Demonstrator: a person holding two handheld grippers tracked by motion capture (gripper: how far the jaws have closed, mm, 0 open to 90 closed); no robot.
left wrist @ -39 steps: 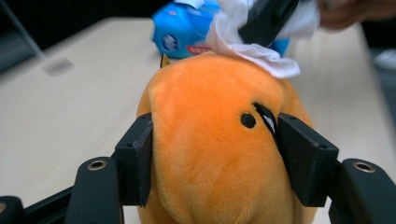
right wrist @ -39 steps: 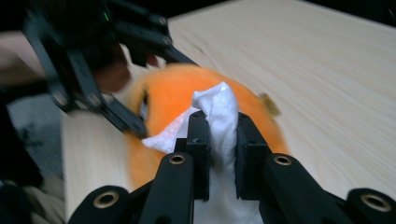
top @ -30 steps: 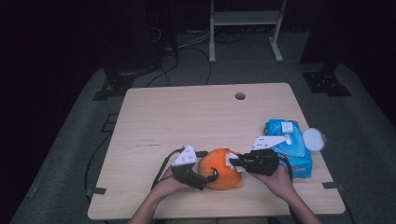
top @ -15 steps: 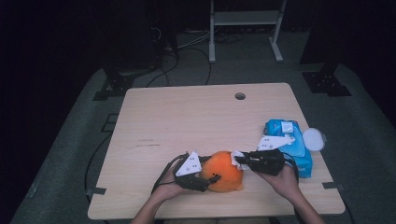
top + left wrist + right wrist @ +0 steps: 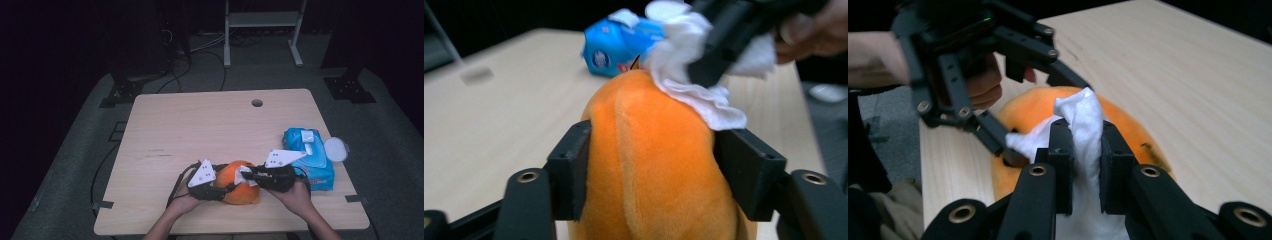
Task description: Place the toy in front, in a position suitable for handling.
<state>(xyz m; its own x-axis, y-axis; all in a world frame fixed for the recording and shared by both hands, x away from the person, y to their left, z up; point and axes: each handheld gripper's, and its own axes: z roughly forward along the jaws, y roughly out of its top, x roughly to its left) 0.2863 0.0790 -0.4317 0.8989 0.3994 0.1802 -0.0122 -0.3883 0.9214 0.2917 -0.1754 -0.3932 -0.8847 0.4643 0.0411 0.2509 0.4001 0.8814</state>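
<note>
Jaws of the left gripper (image 5: 649, 175) have just been closing and now clamp the orange plush toy (image 5: 649, 160) from both sides, near the table's (image 5: 200, 130) front edge. Right gripper (image 5: 1083, 150) pinched shut on a white wipe (image 5: 1083, 120), pressed onto the toy's top. For a good wipe: keep the left clamp firm without crushing, drag the cloth in short strokes away from the clamp, stay clear of the left jaws. Blue wipe pack (image 5: 307, 150) lying just beside, to the right.
</note>
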